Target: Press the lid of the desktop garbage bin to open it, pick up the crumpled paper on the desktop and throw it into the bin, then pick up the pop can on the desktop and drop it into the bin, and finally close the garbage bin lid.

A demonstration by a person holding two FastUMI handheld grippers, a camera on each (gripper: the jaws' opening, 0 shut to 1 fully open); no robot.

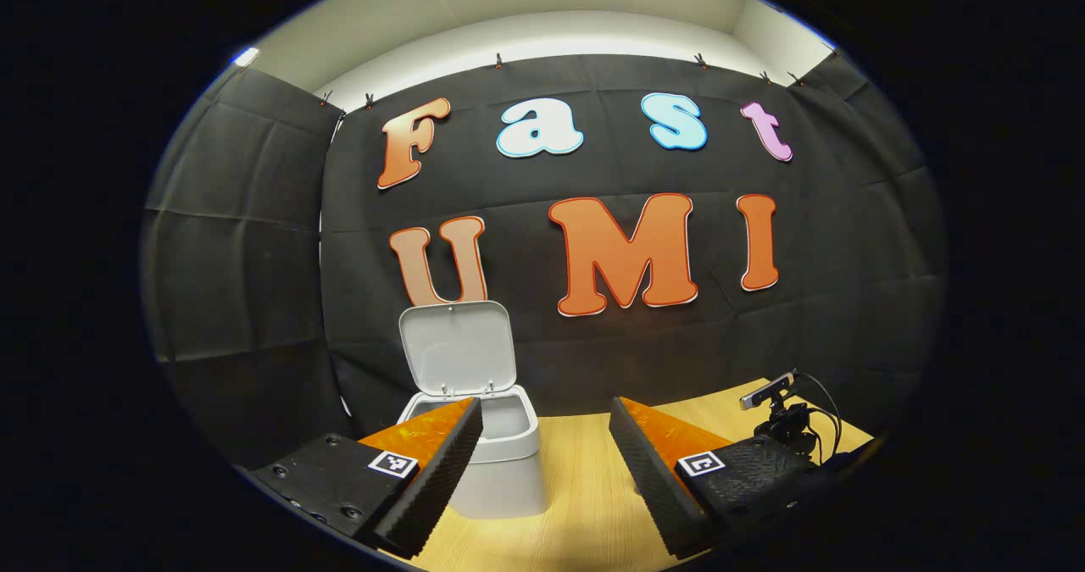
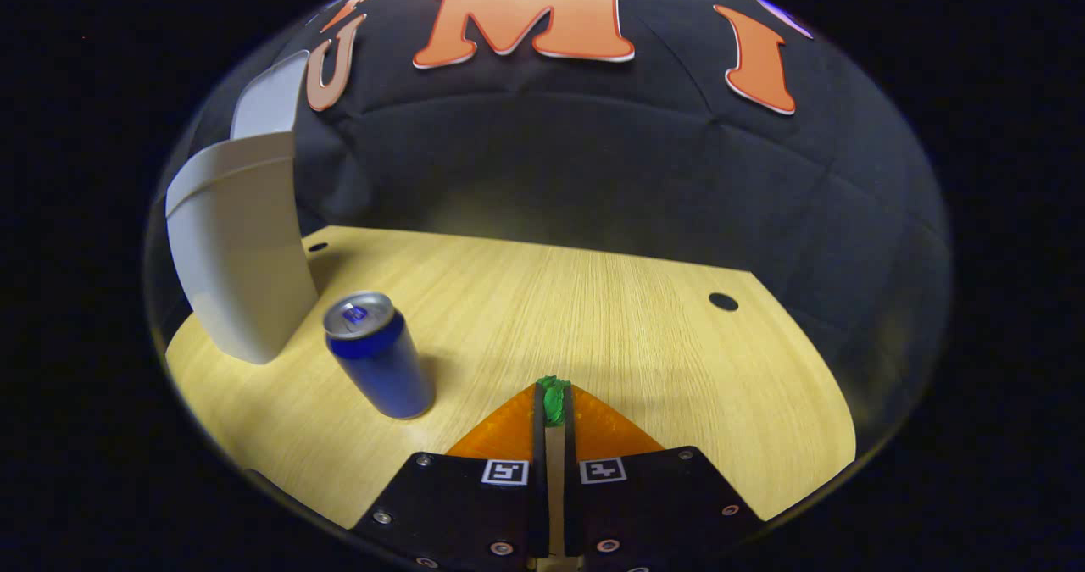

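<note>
A small white garbage bin stands on the wooden desktop with its lid flipped up and the inside showing. My left gripper hovers open in front of it, its left finger overlapping the bin's rim. In the right gripper view the bin stands at the far left, and a blue pop can stands upright just right of it. My right gripper is shut on a small green crumpled paper, pinched between the fingertips above the desktop.
A small camera on a black stand with cables sits at the desktop's right side in the left gripper view. Two round holes are cut in the desktop near the back. Black cloth walls close the booth behind.
</note>
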